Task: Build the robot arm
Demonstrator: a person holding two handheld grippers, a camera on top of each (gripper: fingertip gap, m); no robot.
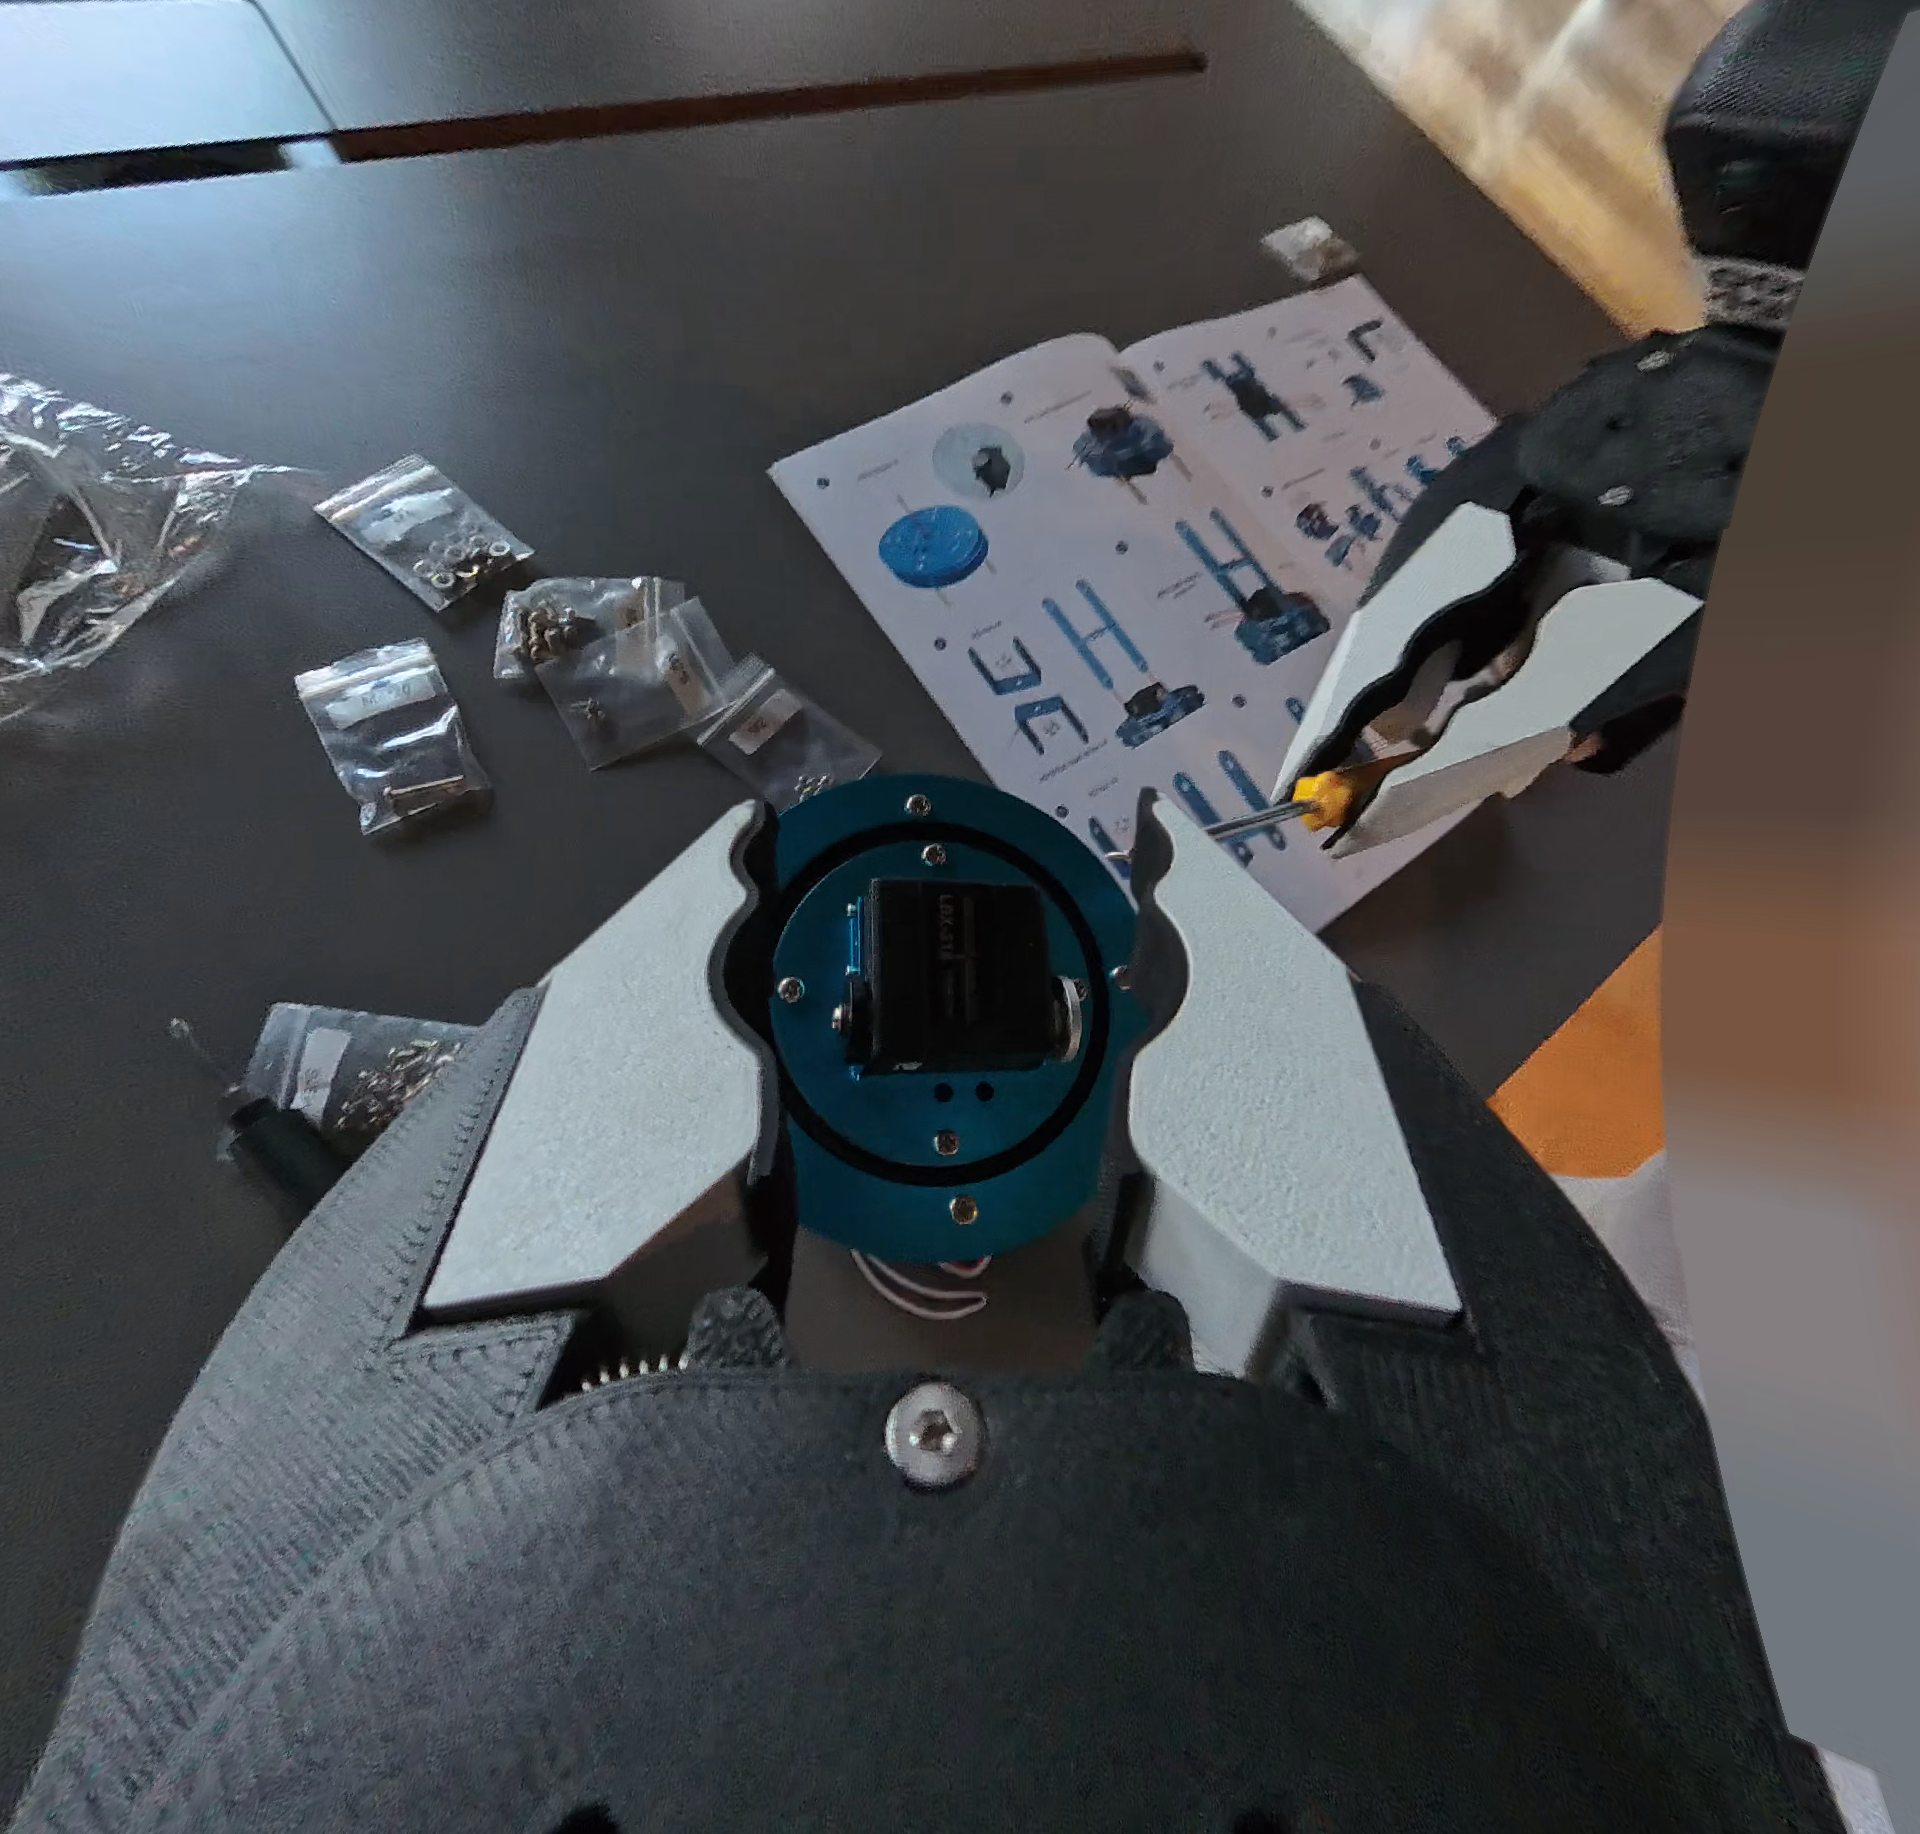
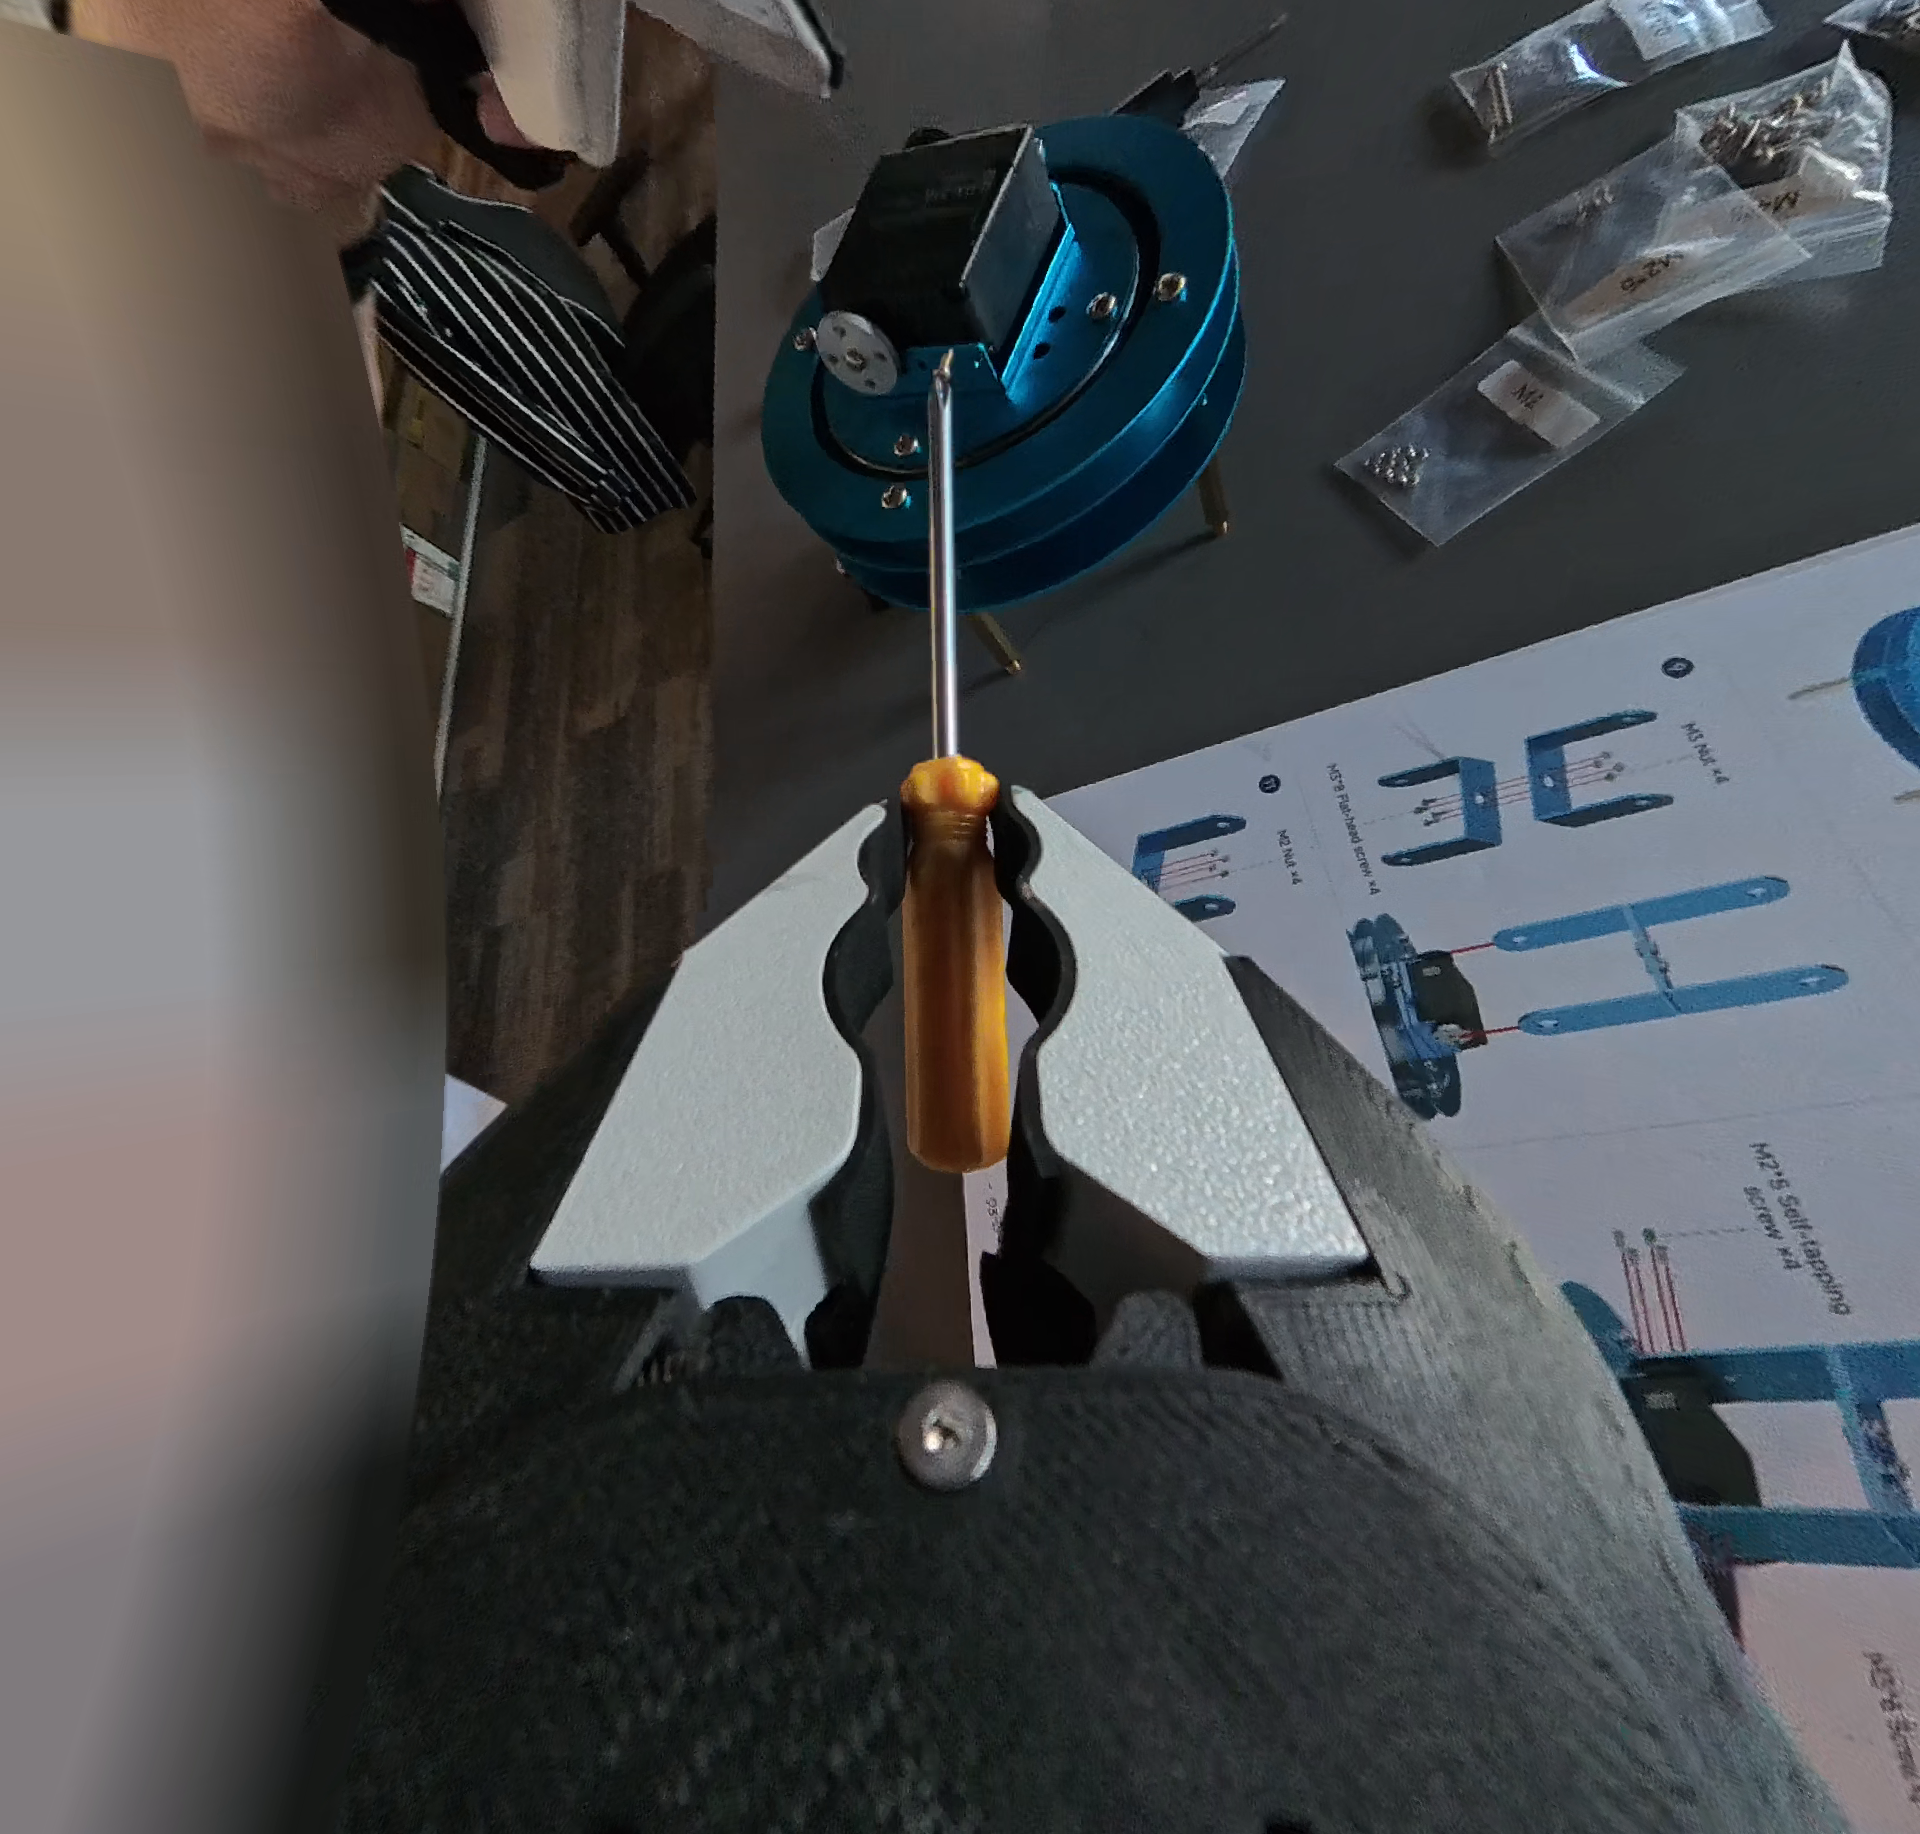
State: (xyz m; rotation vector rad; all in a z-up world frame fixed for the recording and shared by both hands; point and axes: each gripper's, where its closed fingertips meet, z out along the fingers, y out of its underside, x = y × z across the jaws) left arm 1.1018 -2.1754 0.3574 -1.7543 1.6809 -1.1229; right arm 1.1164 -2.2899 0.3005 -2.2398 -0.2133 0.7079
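A blue round base [image 1: 940, 1176] with a black servo [image 1: 951, 984] on top stands on brass legs on the dark table [image 1: 623, 330]. My left gripper [image 1: 956, 816] is open and hovers over it, a white finger on each side, not gripping it. My right gripper [image 2: 952, 814] is shut on an orange-handled screwdriver [image 2: 954, 984]. The thin shaft [image 2: 941, 558] reaches to the blue bracket beside the servo [image 2: 940, 215] on the base [image 2: 1039, 496], with a small screw at its tip. The right gripper [image 1: 1320, 813] also shows at the right of the left wrist view.
An open instruction booklet [image 1: 1101, 579] lies right of the base. Several small bags of screws and nuts [image 1: 416, 537] lie to its left, with crumpled clear plastic [image 1: 62, 527] farther left. A black-handled tool [image 1: 265, 1135] lies near the front. The table edge [image 1: 1558, 1046] runs close on the right. The servo [image 2: 940, 215] is closer to my left gripper, around 4 cm from its tips; the right tips are 12 cm off. Seen from the left wrist view [image 1: 969, 931] as well.
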